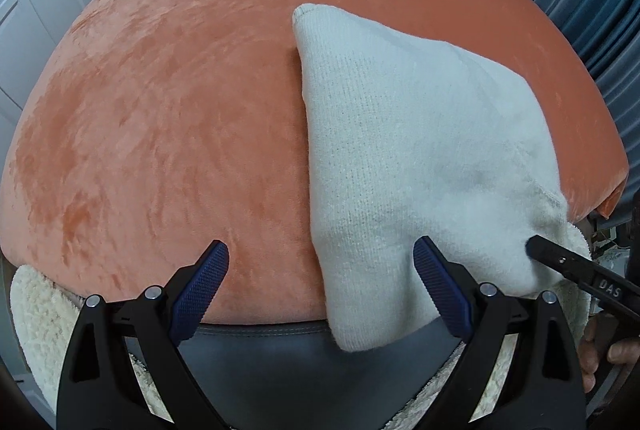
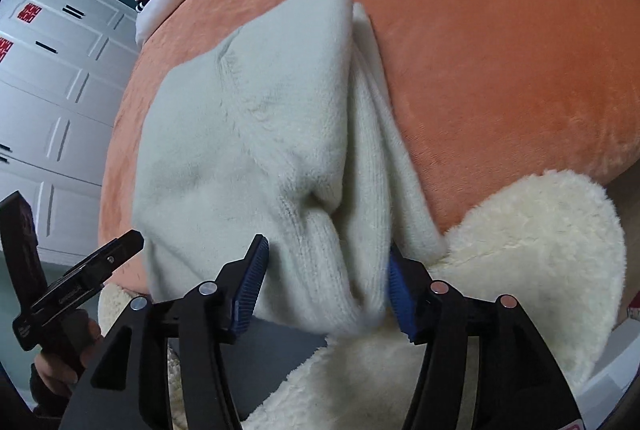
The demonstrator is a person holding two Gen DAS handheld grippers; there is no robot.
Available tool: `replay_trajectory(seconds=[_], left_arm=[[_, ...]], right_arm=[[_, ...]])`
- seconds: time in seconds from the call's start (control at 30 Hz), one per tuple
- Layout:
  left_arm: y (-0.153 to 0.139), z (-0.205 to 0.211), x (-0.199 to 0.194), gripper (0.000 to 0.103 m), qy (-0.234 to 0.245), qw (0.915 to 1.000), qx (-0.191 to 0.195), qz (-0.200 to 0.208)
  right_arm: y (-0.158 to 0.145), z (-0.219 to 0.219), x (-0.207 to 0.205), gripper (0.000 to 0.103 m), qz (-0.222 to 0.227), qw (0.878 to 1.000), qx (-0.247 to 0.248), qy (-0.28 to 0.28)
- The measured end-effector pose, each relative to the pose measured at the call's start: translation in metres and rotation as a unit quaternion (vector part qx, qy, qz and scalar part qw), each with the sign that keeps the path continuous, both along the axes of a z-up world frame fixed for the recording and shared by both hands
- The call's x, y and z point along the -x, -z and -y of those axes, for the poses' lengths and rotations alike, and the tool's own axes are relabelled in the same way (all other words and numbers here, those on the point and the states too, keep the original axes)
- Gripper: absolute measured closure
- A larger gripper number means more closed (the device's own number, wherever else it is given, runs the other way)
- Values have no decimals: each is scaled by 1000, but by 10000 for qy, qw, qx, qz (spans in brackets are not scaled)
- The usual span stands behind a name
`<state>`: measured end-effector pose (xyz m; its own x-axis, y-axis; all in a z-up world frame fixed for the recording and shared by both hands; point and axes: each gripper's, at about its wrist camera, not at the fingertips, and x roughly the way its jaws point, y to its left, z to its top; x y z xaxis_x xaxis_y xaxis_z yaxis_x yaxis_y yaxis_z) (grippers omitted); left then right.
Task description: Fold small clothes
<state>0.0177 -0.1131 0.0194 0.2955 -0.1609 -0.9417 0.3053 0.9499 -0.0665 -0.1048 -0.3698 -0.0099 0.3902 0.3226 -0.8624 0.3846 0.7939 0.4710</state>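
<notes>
The cream garment's [image 2: 248, 134] bunched near end blurs between the right gripper's [image 2: 324, 286] fingers, hiding their grip.
</notes>
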Motion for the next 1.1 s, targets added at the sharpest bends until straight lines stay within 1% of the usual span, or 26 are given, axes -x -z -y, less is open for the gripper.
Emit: replay_trajectory(seconds=[0.03, 0.07, 0.1, 0.13, 0.17, 0.23, 0.27, 0.3, 0.33, 0.37, 0.4, 0.43, 0.47, 0.5, 0.53, 0.57, 0.6, 0.63, 0.7, 0.73, 0.77, 0.87, 0.9, 0.93, 0.97, 1.1], left_arm=[[-1, -1, 0, 12, -3, 10000, -10, 7], [-3, -3, 0, 12, -19, 10000, -12, 34], [-5, -5, 0, 12, -46, 10000, -3, 71], [-9, -8, -1, 12, -89, 9999, 31, 115], [-12, -11, -1, 12, -134, 9998, 78, 148], [-20, -21, -3, 12, -330, 9990, 202, 217], [-26, -26, -4, 12, -420, 9983, 330, 247], [-30, -31, -5, 12, -478, 9975, 435, 276], [-35, -34, -4, 11, -531, 9968, 499, 327], [-37, -36, -5, 11, -545, 9967, 487, 363], [-37, -37, -6, 11, -545, 9968, 439, 381], [-34, -37, -7, 11, -547, 9972, 377, 356], [-31, -37, -7, 11, -565, 9973, 349, 305], [-28, -36, -8, 11, -580, 9975, 346, 225], [-25, -35, -8, 11, -565, 9977, 360, 141], [-23, -33, -8, 11, -516, 9979, 374, 87], [-23, -30, -7, 11, -454, 9983, 349, 95], [-24, -25, -5, 11, -355, 9988, 310, 141], [-23, -14, -3, 11, -225, 9991, 292, 186], [-22, -6, -4, 11, -139, 9992, 329, 164], [-21, 2, -4, 11, -71, 9992, 365, 142], [-18, 26, -8, 11, 143, 9991, 372, 154], [-18, 34, -9, 11, 222, 9989, 355, 190], [-17, 41, -11, 11, 274, 9988, 334, 214], [-17, 48, -12, 11, 337, 9987, 309, 233], [-8, 65, -18, 11, 440, 9986, 220, 187]], right_arm=[[5, -5, -7, 68, -14, 10000, 28, -27], [3, -10, -13, 86, 51, 9999, 20, -109], [-6, -19, -21, 87, 149, 9996, 79, -217], [-26, -26, -28, 88, 440, 9980, 237, -374], [-53, -33, -33, 88, 831, 9946, 251, -565], [-111, -38, -39, 88, 1635, 9833, -22, -802], [-139, -40, -39, 89, 2058, 9739, -279, -914], [-158, -41, -39, 89, 2355, 9655, -444, -1021], [-174, -42, -37, 89, 2622, 9573, -484, -1116], [-178, -40, -35, 90, 2762, 9533, -487, -1124], [-165, -33, -35, 90, 2681, 9566, -503, -1021], [-143, -22, -37, 90, 2370, 9668, -406, -867], [-104, -11, -42, 90, 1744, 9824, -35, -664], [-59, -2, -44, 90, 959, 9929, 427, -552], [-21, 2, -45, 90, 270, 9956, 693, -562], [7, 6, -41, 90, -39, 9967, 630, -502], [14, 9, -35, 90, 27, 9986, 430, -305], [10, 12, -33, 90, 106, 9996, 229, -161], [-6, 16, -33, 90, 362, 9993, 47, -44], [-10, 16, -36, 89, 401, 9992, 52, -49], [-9, 16, -39, 89, 349, 9993, 115, -76], [7, 14, -38, 84, 94, 9995, 256, -143], [4, 12, -34, 84, 93, 9997, 216, -109], [-1, 13, -32, 80, 132, 9997, 187, -44], [-9, 18, -30, 74, 203, 9995, 223, 38], [-43, 23, -33, 70, 614, 9961, 629, 109]])
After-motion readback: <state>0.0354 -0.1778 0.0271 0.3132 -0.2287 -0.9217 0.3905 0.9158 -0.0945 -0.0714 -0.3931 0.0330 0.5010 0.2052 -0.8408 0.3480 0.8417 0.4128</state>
